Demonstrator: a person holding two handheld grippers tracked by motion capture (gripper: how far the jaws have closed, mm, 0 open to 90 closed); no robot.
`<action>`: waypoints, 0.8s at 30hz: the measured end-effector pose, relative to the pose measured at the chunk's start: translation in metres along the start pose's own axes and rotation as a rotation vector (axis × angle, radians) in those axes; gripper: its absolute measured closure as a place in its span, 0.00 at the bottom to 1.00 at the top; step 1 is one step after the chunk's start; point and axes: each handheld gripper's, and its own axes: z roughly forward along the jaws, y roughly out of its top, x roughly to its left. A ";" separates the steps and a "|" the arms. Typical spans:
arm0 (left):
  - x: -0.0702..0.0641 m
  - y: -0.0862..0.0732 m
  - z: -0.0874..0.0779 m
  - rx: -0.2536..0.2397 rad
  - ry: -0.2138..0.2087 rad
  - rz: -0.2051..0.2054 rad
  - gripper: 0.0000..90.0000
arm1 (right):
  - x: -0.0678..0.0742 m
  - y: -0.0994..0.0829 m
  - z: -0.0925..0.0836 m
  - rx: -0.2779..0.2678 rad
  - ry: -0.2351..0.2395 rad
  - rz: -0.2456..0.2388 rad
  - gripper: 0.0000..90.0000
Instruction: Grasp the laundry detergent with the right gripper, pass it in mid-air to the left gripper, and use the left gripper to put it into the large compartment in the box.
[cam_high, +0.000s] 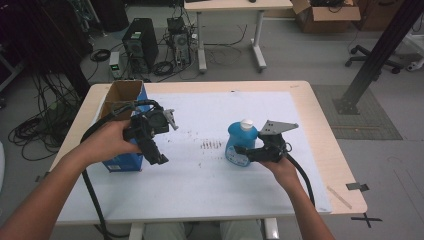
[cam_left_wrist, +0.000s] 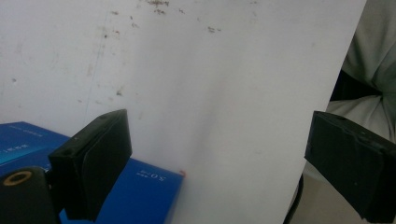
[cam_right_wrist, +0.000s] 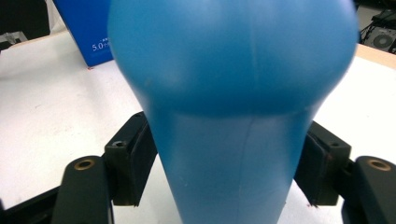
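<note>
A blue plastic bottle (cam_high: 242, 136) with a white cap (cam_high: 246, 123) stands upright on the white tabletop, right of centre. My right gripper (cam_high: 241, 153) comes at it from the near right, low on its body. In the right gripper view the bottle (cam_right_wrist: 233, 93) sits between the two black pads (cam_right_wrist: 135, 158), which press on its narrow lower part, so the right gripper (cam_right_wrist: 229, 175) is shut on it. My left gripper (cam_high: 156, 150) hangs above the table's left side, beside a blue box (cam_high: 122, 162). Its jaws stand wide apart with nothing between them (cam_left_wrist: 219, 158).
The blue box (cam_left_wrist: 144, 196) has an open cardboard top (cam_high: 122, 95) and stands at the table's left edge (cam_high: 75, 135); it appears too in the right gripper view (cam_right_wrist: 88, 32). Dark specks (cam_high: 211, 145) mark the white sheet mid-table. Computers, cables and another desk lie beyond on the floor.
</note>
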 end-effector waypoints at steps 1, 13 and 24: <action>0.000 0.000 0.000 0.002 -0.001 0.000 0.08 | 0.000 0.000 0.000 -0.001 -0.003 -0.001 0.34; 0.001 0.000 0.001 0.001 -0.001 -0.004 0.08 | 0.000 -0.002 0.000 -0.009 0.003 -0.010 0.44; 0.002 -0.001 0.000 0.001 0.001 -0.006 0.08 | 0.002 -0.002 0.000 -0.005 -0.007 -0.040 0.46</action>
